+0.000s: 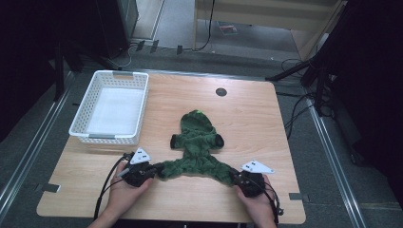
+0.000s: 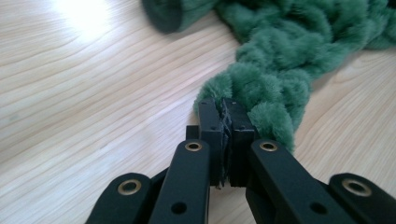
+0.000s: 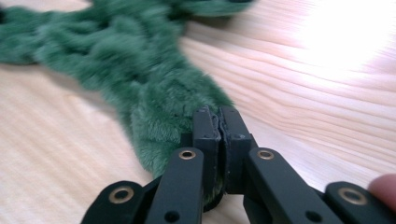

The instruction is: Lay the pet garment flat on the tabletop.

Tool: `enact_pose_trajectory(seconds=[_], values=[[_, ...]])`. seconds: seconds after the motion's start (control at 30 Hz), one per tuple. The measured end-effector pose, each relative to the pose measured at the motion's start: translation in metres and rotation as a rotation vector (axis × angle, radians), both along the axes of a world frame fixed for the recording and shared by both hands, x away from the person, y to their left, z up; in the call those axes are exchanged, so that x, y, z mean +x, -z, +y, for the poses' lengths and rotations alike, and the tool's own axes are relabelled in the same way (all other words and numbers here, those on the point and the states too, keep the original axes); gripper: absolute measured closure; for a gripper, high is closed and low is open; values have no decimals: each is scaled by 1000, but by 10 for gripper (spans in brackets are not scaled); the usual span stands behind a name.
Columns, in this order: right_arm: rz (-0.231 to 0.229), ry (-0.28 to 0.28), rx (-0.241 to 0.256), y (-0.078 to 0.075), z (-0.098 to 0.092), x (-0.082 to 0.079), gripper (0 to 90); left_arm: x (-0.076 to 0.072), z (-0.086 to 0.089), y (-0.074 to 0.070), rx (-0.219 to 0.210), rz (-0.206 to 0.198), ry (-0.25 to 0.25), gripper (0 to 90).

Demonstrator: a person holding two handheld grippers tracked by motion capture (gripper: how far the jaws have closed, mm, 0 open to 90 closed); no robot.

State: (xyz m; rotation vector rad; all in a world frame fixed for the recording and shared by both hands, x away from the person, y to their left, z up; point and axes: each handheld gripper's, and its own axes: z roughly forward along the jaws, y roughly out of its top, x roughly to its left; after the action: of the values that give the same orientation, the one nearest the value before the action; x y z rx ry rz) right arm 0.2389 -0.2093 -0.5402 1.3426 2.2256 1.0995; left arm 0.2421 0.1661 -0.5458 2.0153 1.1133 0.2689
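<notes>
- Green fluffy garment (image 1: 197, 142) spread flat on the wooden worktop (image 1: 247, 109), hood pointing to the far side, two lower ends stretched out towards the near edge; placed to the right of the white basket (image 1: 111, 107) and well apart from it.
- Left tool (image 1: 153, 169) down at the near left end of the garment, held by the left hand (image 1: 124, 190); in the left gripper view (image 2: 224, 112) jaws pressed together with a thin edge of green pile pinched between them, so closed on the garment.
- Right tool (image 1: 236, 179) down at the near right end of the garment, held by the right hand (image 1: 259, 202); in the right gripper view (image 3: 218, 114) jaws also pressed together on the fluffy cloth, gripping its end.
- Seen from the garment, both tools at the corners nearest to the person, one at each side, well apart from each other.
- Short dark-cuffed sleeves sticking out at both sides of the garment's middle; small bright green spot on the hood tip.
- Round dark cable hole (image 1: 221, 91) in the worktop beyond the hood, slightly to the right of the garment.
</notes>
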Motion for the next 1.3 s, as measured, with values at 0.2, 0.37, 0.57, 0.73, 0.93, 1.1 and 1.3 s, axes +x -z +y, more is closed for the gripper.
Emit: enact_pose_trajectory(seconds=[0.2, 0.37, 0.57, 0.73, 0.93, 1.1, 1.3], values=[[15, 14, 18, 2, -10, 2, 887, -4, 6, 4, -23, -23, -6, 886], [-6, -28, 69, 1, -9, -1, 787, -10, 11, 3, -86, -71, 8, 630], [-67, -68, 146, -7, -14, -3, 547, -19, 25, -4, -154, -142, -23, 432], [-136, -56, 147, -14, -15, -6, 440, -31, 37, -11, -169, -213, -63, 345], [-183, 5, 136, -22, -25, -6, 275, -42, 60, -17, -183, -248, -136, 184], [-186, 37, 133, -25, -37, -5, 145, -50, 87, -17, -183, -249, -188, 130], [-180, 75, 112, -23, -50, -4, 70, -58, 117, -16, -232, -244, -193, 49]])
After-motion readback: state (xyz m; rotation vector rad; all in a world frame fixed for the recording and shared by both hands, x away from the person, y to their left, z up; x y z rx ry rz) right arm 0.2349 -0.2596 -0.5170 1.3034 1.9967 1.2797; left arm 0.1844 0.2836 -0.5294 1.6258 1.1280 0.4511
